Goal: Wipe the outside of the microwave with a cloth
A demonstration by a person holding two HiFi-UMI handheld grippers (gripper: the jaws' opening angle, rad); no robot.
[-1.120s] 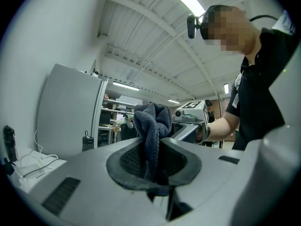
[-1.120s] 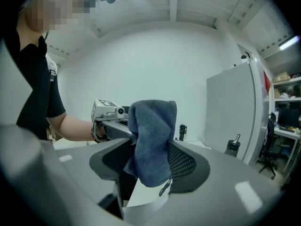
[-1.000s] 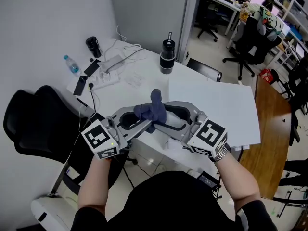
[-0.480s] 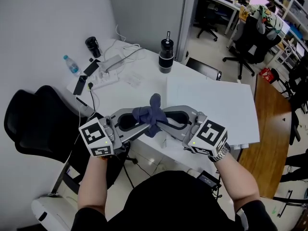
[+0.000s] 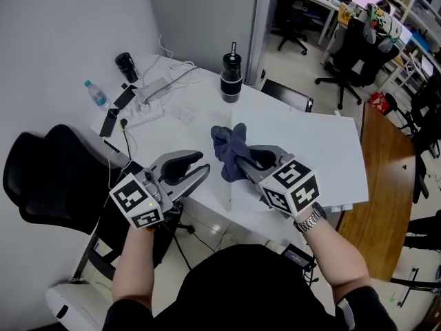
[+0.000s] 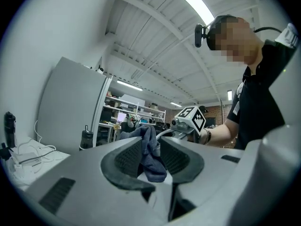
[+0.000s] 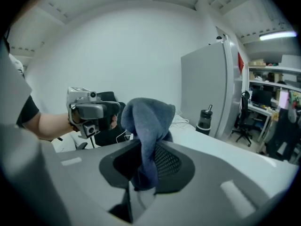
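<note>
Head view: at frame centre the right gripper (image 5: pixel 241 164) pinches the dark blue cloth (image 5: pixel 226 143), which bunches above its jaws over the white table (image 5: pixel 310 143). The left gripper (image 5: pixel 204 166), lower left, stands apart from the cloth, its jaws opening and empty. No microwave shows, so this looks like readying the cloth; next it must be carried to the microwave. A black flask (image 5: pixel 230 74), water bottle (image 5: pixel 94 93) and cables (image 5: pixel 172 74) sit upper left, out of the way

Left gripper view: jaws wide; the cloth seems to hang beyond them, though depth is hard to judge

Right gripper view: jaws closing, pads pressing the cloth's hanging fold
</note>
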